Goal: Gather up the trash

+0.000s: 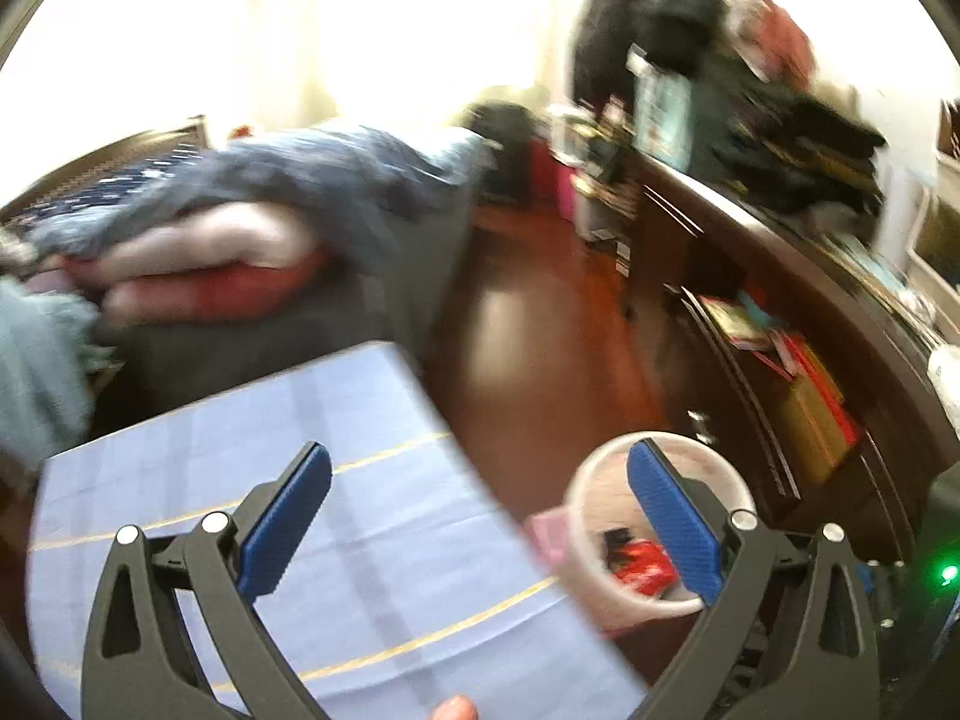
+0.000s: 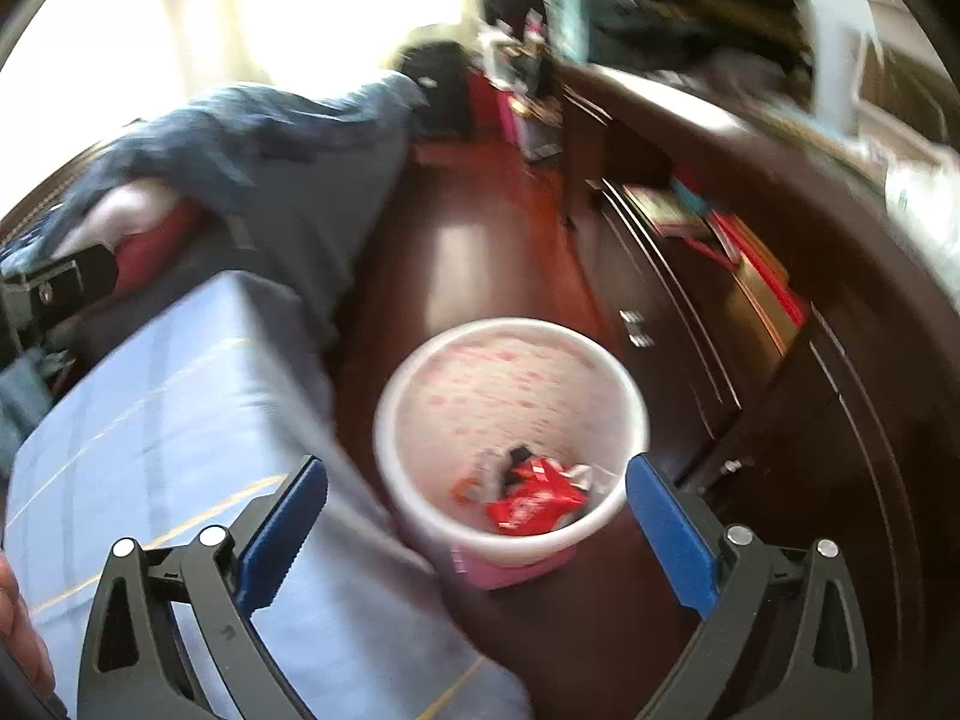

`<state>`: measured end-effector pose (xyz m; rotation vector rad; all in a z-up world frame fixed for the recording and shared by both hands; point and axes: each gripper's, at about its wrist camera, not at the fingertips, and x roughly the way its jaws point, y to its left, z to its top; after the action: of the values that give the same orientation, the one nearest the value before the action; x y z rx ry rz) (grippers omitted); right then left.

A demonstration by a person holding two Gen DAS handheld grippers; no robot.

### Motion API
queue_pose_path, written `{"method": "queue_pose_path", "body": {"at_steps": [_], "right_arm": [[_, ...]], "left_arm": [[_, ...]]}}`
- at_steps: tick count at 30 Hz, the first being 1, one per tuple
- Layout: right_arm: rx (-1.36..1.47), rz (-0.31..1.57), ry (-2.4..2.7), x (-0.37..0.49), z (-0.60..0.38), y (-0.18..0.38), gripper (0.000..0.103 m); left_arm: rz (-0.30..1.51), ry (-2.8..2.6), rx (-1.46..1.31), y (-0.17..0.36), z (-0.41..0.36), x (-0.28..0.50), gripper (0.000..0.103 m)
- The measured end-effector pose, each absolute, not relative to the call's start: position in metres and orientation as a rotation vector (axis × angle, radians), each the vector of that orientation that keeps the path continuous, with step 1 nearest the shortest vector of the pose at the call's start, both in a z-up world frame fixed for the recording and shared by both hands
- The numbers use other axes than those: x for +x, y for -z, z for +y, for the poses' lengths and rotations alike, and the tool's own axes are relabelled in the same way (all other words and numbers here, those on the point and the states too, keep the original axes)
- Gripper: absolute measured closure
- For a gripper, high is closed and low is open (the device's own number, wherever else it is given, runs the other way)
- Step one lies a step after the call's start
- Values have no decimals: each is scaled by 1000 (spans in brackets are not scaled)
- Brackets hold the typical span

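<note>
A pink and white waste bin [image 2: 510,396] stands on the red-brown floor beside a table under a light blue cloth [image 2: 180,420]. A red wrapper [image 2: 534,504] and other small scraps lie in its bottom. My right gripper [image 2: 477,525] is open and empty, above the bin's near rim. The bin [image 1: 606,516] also shows in the left wrist view with the red wrapper [image 1: 642,564] inside. My left gripper [image 1: 480,522] is open and empty, over the blue cloth's [image 1: 270,510] right edge; its right finger [image 1: 672,528] overlaps the bin.
A bed piled with dark blue bedding and red and pink pillows [image 1: 240,240] lies behind the table. A dark wood dresser [image 2: 750,300] with an open shelf of books runs along the right. Clothes and clutter [image 1: 750,90] sit on top. Both views are motion-blurred.
</note>
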<state>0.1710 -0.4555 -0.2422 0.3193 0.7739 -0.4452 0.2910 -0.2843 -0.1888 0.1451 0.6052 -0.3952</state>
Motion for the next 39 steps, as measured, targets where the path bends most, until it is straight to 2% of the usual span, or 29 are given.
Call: {"method": "queue_pose_path", "body": {"at_steps": [9, 16, 27, 39], "right_arm": [[139, 602, 221, 124, -333, 153, 4], [43, 432, 13, 80, -249, 84, 4], [-29, 263, -25, 23, -188, 20, 4], [-53, 203, 32, -10, -172, 9, 4]], "left_arm": [[515, 167, -28, 116, -119, 203, 4], [353, 22, -23, 59, -47, 116, 4], [216, -77, -29, 10, 12, 23, 4], [172, -87, -41, 3, 22, -10, 4]]}}
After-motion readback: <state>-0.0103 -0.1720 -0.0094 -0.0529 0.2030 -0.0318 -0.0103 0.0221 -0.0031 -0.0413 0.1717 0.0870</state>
